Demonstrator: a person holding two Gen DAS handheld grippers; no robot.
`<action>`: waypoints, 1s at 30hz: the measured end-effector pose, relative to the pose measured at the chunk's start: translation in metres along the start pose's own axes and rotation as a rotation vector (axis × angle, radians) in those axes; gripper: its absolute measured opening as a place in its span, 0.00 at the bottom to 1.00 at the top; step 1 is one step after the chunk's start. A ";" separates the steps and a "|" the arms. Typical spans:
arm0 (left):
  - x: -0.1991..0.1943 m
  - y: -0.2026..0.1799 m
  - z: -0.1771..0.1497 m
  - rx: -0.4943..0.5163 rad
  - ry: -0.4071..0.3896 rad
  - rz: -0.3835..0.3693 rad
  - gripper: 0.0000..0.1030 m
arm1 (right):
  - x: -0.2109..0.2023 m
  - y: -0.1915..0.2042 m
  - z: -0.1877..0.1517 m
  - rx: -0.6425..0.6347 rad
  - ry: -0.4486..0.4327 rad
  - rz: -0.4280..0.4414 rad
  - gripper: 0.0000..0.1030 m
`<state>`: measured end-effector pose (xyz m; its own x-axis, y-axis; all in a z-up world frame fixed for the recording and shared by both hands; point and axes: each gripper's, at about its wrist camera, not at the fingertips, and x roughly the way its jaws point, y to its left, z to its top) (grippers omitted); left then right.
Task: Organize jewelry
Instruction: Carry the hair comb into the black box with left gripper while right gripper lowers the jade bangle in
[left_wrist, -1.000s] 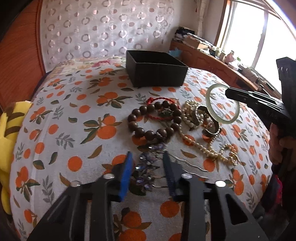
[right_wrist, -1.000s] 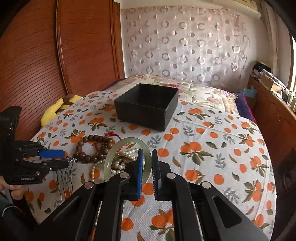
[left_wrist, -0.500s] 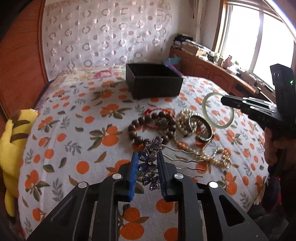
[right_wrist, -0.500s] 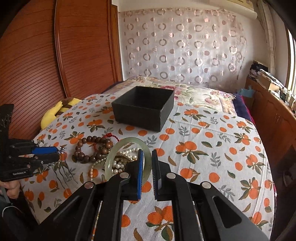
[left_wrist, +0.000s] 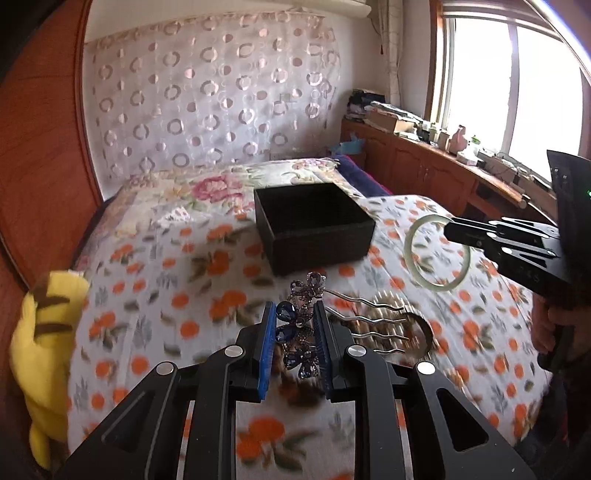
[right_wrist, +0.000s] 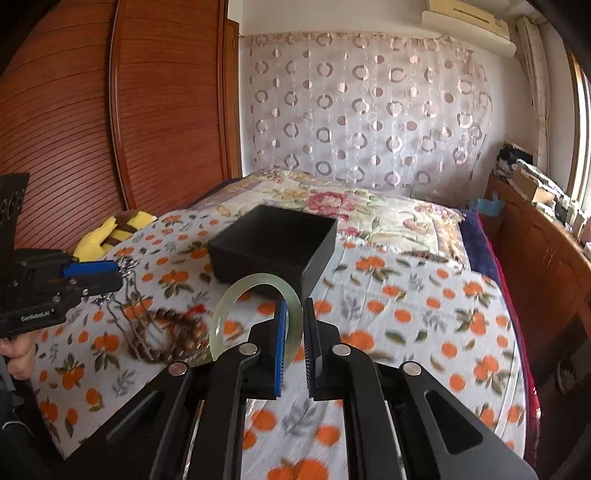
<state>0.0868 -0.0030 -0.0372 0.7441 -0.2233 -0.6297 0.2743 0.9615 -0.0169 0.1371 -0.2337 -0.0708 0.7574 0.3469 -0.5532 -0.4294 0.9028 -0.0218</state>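
The left gripper (left_wrist: 295, 339) is clamped on a hair comb (left_wrist: 301, 332): a cluster of dark blue, tear-shaped stones and small purple crystals set as flowers sits between the blue pads, and wavy silver prongs stick out to the right, clear of the bedspread (left_wrist: 155, 295). The jaws have just been closing on it.

The right gripper (right_wrist: 294, 332) pinches a pale green jade bangle (right_wrist: 236, 295), a smooth, translucent ring. Its rim is caught between the pads and the loop stands up and to the left, above the cloth. In the left wrist view the bangle (left_wrist: 436, 254) hangs from the right gripper's tips to the right of the black box (left_wrist: 314, 229).

The box, open-topped and square, rests on the orange-print bedspread ahead of both grippers. A brown wooden bead bracelet (right_wrist: 173, 332) with a red cord lies blurred on the cloth between the two tools. A yellow plush toy (left_wrist: 44, 332) sits at the bed's left edge.
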 end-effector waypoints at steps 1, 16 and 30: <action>0.003 0.000 0.006 0.006 -0.005 0.006 0.18 | 0.001 -0.003 0.003 -0.002 -0.006 -0.003 0.10; 0.087 0.018 0.091 -0.011 0.010 0.033 0.18 | 0.044 -0.056 0.068 0.033 -0.073 -0.004 0.10; 0.133 0.018 0.097 -0.006 0.069 0.016 0.33 | 0.091 -0.040 0.085 -0.015 -0.014 0.031 0.10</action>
<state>0.2499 -0.0307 -0.0464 0.7044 -0.1962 -0.6822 0.2586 0.9659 -0.0108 0.2649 -0.2166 -0.0500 0.7503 0.3785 -0.5421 -0.4604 0.8875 -0.0176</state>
